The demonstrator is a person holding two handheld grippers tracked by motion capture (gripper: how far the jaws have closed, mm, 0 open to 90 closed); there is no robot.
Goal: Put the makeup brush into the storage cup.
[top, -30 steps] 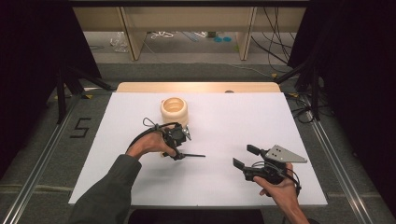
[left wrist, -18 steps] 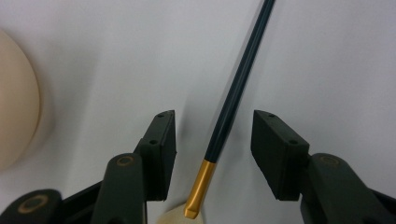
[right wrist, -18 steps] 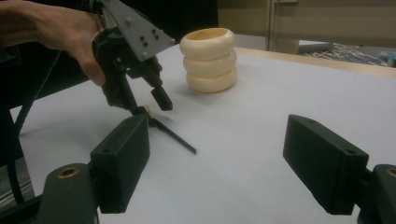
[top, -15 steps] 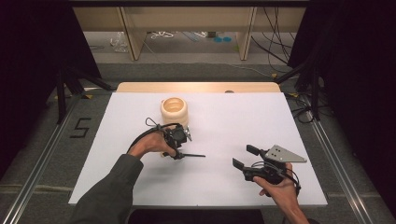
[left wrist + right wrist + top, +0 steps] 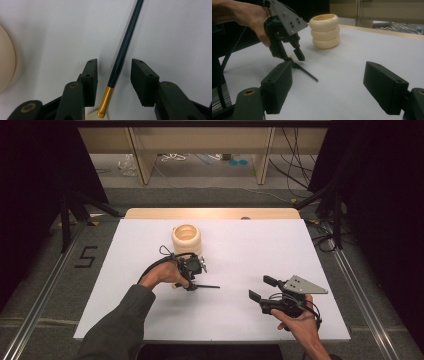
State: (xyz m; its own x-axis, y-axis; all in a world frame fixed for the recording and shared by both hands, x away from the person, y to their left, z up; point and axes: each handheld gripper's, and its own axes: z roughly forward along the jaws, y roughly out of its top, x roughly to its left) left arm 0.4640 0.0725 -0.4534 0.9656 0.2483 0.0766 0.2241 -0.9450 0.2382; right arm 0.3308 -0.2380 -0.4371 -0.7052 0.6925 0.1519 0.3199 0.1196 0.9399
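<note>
A thin dark stick with a gold band (image 5: 125, 42) lies on the white table (image 5: 240, 245), its tip pointing right (image 5: 207, 286). My left gripper (image 5: 191, 284) points down over the gold end, and the stick runs between its jaws (image 5: 114, 61). The jaws have just been closing, but gaps remain between both pads and the stick. A cream ribbed ring-shaped cup (image 5: 186, 239) stands just beyond that hand. My right gripper (image 5: 260, 287) hovers low at the front right, jaws wide apart and empty (image 5: 328, 67), facing the stick (image 5: 305, 72) and the left gripper (image 5: 294, 57).
A wooden strip (image 5: 210, 213) borders the table's far edge. Dark stands and cables flank the table on the floor, and wooden shelf legs stand behind it. The cream cup (image 5: 325, 31) is the closest obstacle to the left hand.
The left gripper's jaws have drawn closer around the stick. Both hands, the stick and the cup have kept their places.
</note>
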